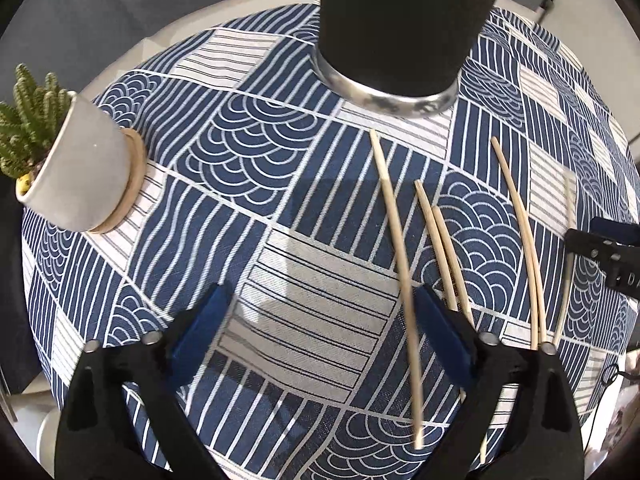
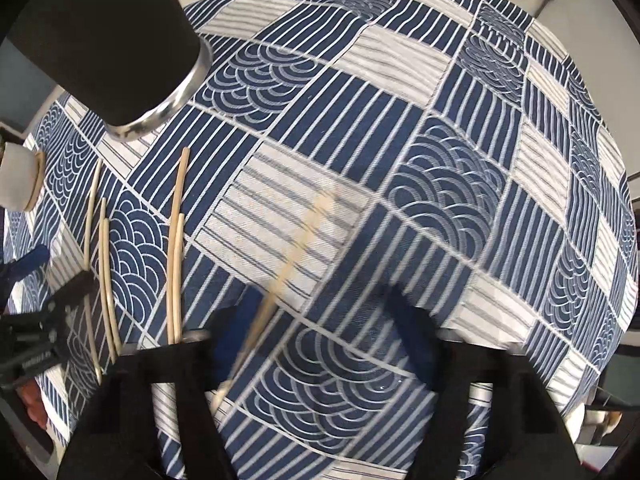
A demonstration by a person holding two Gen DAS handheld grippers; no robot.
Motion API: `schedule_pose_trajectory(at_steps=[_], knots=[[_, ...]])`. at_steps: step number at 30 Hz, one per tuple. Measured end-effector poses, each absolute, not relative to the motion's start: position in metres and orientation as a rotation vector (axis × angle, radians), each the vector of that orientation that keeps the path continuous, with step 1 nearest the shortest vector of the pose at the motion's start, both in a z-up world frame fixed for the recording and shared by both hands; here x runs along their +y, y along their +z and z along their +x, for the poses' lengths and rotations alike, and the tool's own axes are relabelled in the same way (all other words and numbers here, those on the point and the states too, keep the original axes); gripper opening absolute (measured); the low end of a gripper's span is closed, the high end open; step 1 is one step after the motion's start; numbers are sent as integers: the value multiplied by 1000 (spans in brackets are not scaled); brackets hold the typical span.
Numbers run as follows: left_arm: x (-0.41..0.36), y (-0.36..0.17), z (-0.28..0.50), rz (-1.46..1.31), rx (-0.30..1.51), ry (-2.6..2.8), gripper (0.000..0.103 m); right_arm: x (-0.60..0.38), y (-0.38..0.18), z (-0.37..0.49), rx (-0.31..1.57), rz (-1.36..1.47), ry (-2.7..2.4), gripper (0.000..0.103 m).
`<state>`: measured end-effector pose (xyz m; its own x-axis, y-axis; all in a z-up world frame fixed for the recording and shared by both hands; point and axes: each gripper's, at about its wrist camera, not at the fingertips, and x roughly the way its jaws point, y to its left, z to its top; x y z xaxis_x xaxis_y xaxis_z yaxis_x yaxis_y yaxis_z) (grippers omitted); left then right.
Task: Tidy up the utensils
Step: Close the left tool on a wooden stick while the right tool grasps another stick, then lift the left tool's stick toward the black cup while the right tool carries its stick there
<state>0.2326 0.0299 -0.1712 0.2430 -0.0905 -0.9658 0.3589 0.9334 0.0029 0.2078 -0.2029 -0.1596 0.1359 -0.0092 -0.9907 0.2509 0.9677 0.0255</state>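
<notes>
**Chopsticks loose on cloth, both grippers spread, none held**

Chopsticks, thin pale bamboo sticks (image 1: 444, 248), lay scattered roughly parallel on the blue-and-white patterned tablecloth (image 1: 248, 200), just in front of the tall black cup with a silver base ring (image 1: 400, 40).

Left gripper (image 1: 320, 332) had its jaws wide apart, nothing between them; one stick (image 1: 394, 216) ran just inside its right finger. Right gripper (image 2: 320, 336) was also spread. A motion-blurred stick (image 2: 288, 256) lay near its left finger; couldn't tell if it touched.

Judged step: picking up sticks, nothing visibly in the cup. Next move calls for centring one stick between the pads, closing near mid-length, then tipping it upright into the cup.

Small cactus in a grey pot (image 1: 80, 168) sat well off to the left.
</notes>
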Motion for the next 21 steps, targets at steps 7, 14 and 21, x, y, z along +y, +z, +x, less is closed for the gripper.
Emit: schedule_pose_trajectory(at_steps=[7,14,21], knots=[[44,-162,227,221,1292,-290,51,-237,-158,213,1466,246,-132,6],[63,-157,203,166,1281,-240,10,-264,-160,207,1472,302,23,4],[88,-154,179,-21,1321,-123,5,-293,-157,212,1476,251,138,4]])
